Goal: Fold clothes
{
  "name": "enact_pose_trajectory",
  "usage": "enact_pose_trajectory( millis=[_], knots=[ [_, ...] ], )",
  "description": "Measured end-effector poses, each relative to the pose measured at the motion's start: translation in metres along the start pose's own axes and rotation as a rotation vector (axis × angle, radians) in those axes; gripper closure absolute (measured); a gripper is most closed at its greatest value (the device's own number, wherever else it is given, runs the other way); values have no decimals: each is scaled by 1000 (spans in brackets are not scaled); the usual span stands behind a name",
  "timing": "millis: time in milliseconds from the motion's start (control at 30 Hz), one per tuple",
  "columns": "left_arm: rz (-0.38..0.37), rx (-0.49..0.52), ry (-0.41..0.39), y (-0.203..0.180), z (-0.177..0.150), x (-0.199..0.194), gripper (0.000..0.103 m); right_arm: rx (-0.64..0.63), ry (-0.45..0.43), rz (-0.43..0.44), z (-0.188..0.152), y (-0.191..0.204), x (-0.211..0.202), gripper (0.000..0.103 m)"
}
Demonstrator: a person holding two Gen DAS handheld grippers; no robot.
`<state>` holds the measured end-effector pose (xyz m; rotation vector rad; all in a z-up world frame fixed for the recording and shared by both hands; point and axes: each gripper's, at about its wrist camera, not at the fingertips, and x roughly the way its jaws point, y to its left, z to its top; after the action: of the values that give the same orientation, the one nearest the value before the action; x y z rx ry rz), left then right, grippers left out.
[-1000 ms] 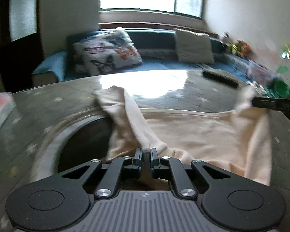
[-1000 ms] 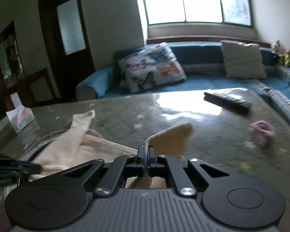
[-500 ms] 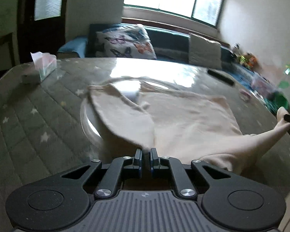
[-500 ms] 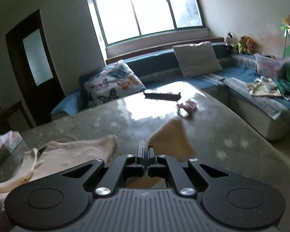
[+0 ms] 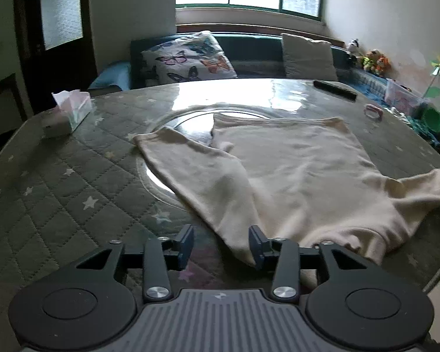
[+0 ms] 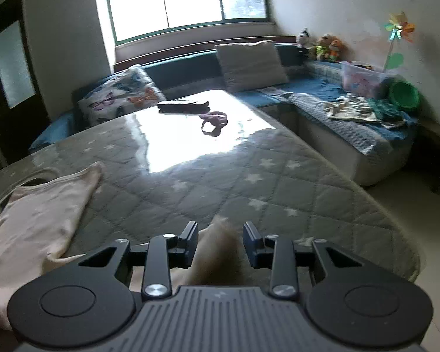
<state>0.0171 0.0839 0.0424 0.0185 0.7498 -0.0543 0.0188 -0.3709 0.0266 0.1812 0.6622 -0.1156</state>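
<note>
A cream long-sleeved top [image 5: 293,170] lies spread flat on the quilted table [image 5: 58,182], hem toward the window. One sleeve [image 5: 190,170] slants to the left, the other [image 5: 419,187] to the right edge. My left gripper [image 5: 221,245] is open, with the near shoulder edge of the top lying between its jaws. My right gripper [image 6: 220,242] is open, with the cuff of the right sleeve [image 6: 217,252] loose between its jaws. The top's body [image 6: 35,223] shows at the left of the right wrist view.
A tissue box [image 5: 69,111] stands at the table's left. A black remote [image 5: 334,89] and a pink hair tie [image 5: 374,113] lie at the far right. A round glass turntable [image 5: 190,120] sits under the top. A sofa with cushions [image 5: 190,58] is behind.
Both grippers have opened and let go of the top, which was held up before and now lies flat on the table. Both grippers have drawn back toward the near edge.
</note>
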Motion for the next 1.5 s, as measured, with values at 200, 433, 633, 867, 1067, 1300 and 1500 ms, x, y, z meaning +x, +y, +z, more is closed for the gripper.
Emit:
enact_pose_trajectory(
  millis=[200, 433, 633, 867, 1067, 1300, 1500],
  knots=[
    [23, -12, -9, 4, 4, 9, 48, 23, 27, -37, 0, -17, 21, 63],
    [68, -28, -28, 10, 18, 25, 48, -83, 66, -18, -10, 0, 40, 91],
    [150, -71, -34, 29, 39, 57, 48, -173, 33, -107, 6, 15, 56, 101],
    [227, -124, -37, 59, 69, 109, 48, -187, 56, -138, 14, 15, 74, 97],
    [240, -135, -36, 77, 85, 143, 48, -186, 58, -149, 16, 18, 75, 88],
    [261, -162, -24, 88, 91, 170, 59, -197, 62, -156, 19, 19, 78, 76],
    [237, -194, -65, 95, 93, 168, 98, -225, 46, -151, 24, 30, 75, 73]
  ],
)
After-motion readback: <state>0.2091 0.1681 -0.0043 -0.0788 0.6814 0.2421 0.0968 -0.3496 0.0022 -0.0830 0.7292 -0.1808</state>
